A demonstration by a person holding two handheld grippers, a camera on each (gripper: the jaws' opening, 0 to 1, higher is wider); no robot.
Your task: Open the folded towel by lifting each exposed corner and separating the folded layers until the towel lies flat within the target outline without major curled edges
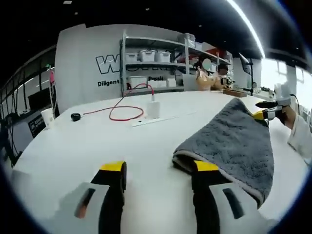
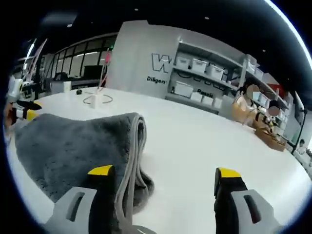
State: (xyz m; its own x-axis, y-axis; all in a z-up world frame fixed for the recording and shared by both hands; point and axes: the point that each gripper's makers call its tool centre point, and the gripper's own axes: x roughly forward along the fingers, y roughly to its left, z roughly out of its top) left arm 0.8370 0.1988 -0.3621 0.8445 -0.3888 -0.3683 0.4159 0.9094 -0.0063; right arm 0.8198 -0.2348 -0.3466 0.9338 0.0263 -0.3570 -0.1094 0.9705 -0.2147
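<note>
On the white counter the grey towel lies folded, its stacked layers showing along one edge in the right gripper view. At the left of the left gripper view, a red cable loops beside a small white box, well apart from the towel. The left claw stands wide, one jaw over bare counter, the other at the towel's near corner, holding nothing. Across the cloth, the right claw is likewise wide, its one jaw by the folded edge, nothing gripped. No target outline can be made out. Judging by this, no layer is opened yet; all the unfolding remains.
</note>
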